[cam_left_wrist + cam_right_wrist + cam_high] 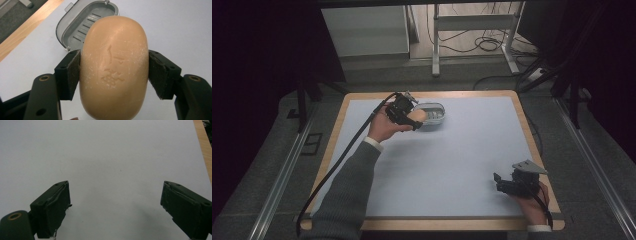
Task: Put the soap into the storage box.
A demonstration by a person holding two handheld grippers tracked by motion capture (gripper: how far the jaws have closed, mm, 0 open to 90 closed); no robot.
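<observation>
A tan oval bar of soap (pixel 113 67) with a stamped mark is clamped between both pads of my left gripper (pixel 114 72), held above the table. In the high view the left gripper (pixel 411 119) and the soap (pixel 417 116) hover at the near left edge of a grey oval soap dish (pixel 435 114) at the back of the mat. The dish (pixel 77 27), ribbed inside, lies beyond the soap in the left gripper view. My right gripper (pixel 498 181) rests near the front right corner, jaws wide apart over bare mat (pixel 115 195), nothing between them.
A pale blue mat (pixel 452 160) covers the wooden table (pixel 522 117). A black cable (pixel 344 155) trails from the left gripper along the sleeve. Beyond the table stand a white metal frame (pixel 474 25) and floor cables.
</observation>
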